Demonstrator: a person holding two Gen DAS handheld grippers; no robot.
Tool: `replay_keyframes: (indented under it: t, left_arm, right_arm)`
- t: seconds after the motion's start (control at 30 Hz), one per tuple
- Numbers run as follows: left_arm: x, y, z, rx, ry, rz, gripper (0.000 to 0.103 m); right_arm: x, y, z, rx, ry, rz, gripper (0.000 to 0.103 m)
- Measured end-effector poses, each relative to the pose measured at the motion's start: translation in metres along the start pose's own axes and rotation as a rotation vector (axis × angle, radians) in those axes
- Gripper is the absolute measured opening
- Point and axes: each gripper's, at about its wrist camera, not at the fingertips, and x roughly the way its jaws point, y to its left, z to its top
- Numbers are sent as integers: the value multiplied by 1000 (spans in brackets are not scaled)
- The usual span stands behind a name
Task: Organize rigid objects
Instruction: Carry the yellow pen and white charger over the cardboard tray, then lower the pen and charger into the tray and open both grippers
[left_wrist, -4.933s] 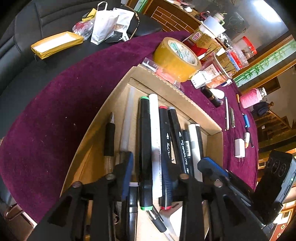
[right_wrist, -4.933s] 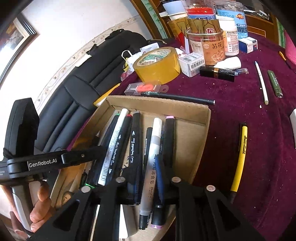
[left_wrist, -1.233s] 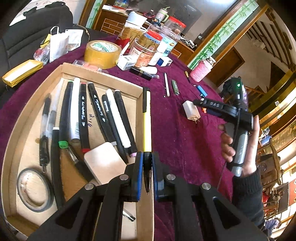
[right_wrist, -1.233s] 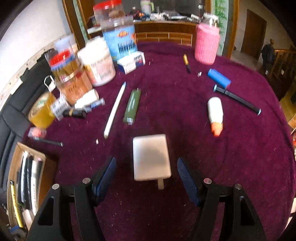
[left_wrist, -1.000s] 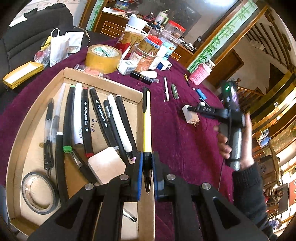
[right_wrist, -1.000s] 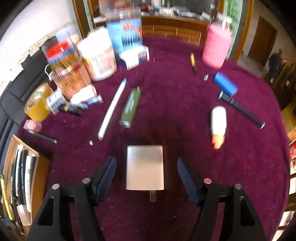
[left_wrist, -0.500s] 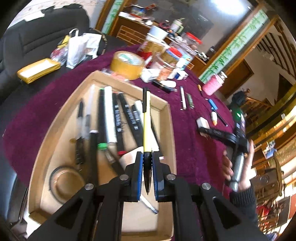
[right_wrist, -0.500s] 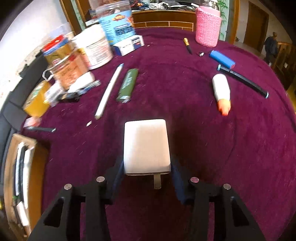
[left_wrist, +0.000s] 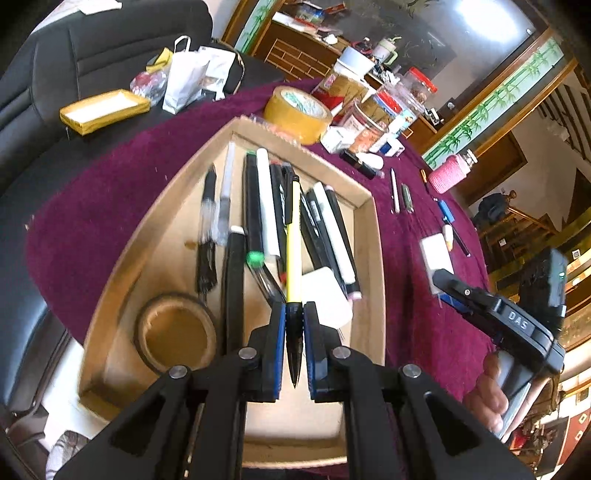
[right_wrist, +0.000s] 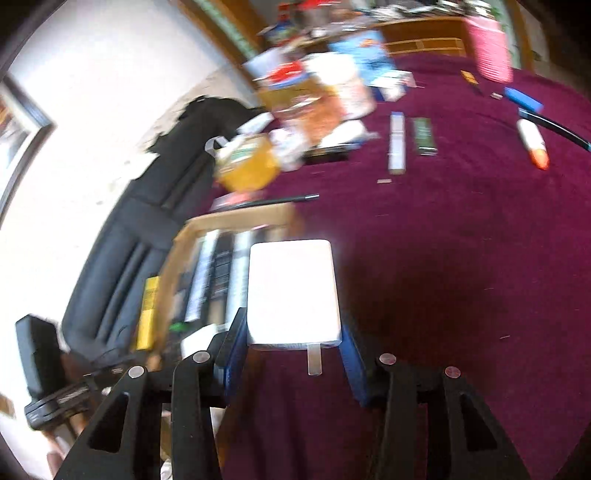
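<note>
Starting on the left, our left claw (left_wrist: 294, 325) is clamped narrow on the yellow pen (left_wrist: 294, 236), which now hangs over the middle of the cardboard box (left_wrist: 371, 236), its far end reaching toward 12 o'clock above the row of markers (left_wrist: 264, 206); a second ago the same pen lay along the box's right wall, so we have carried it inward over the contents. A tape ring (left_wrist: 175, 332) sits in the box at about 8 o'clock from the claw. We judge that the pen is ready to be lowered and released among the markers. Moving right, our right claw (right_wrist: 293, 332) has just been closing and now grips the white charger (right_wrist: 293, 291) by its two sides, its metal prong pointing back toward the camera. A second ago the charger lay flat on the purple surface (right_wrist: 461, 258) between wide-open fingers; now it is lifted, and the blurred view shows the box at 9 to 10 o'clock from it, so we are swinging it that way. Both items look close to being stowed.
</note>
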Motion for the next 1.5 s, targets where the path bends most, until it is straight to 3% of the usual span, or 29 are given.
replay_keyframes:
  t: [0.27, 0.43, 0.63, 1.0, 1.27, 1.5]
  left_arm:
    - [13, 9, -37, -140, 64, -1, 9]
    - [-2, 7, -49, -171, -1, 51, 9]
    - [7, 2, -49, -158, 55, 49, 9]
    - [14, -1, -45, -102, 75, 62, 9]
    - [25, -7, -38, -62, 132, 133, 9]
    - [33, -12, -38, -27, 161, 171, 9]
  right_arm:
    - [20, 54, -6, -86, 28, 55, 51]
    - [39, 61, -10, -109, 67, 29, 51]
    - [47, 63, -7, -109, 90, 12, 51]
    - [72, 76, 1, -194, 112, -4, 51]
    - [98, 81, 12, -239, 117, -75, 51]
    - [104, 80, 19, -270, 76, -191, 51]
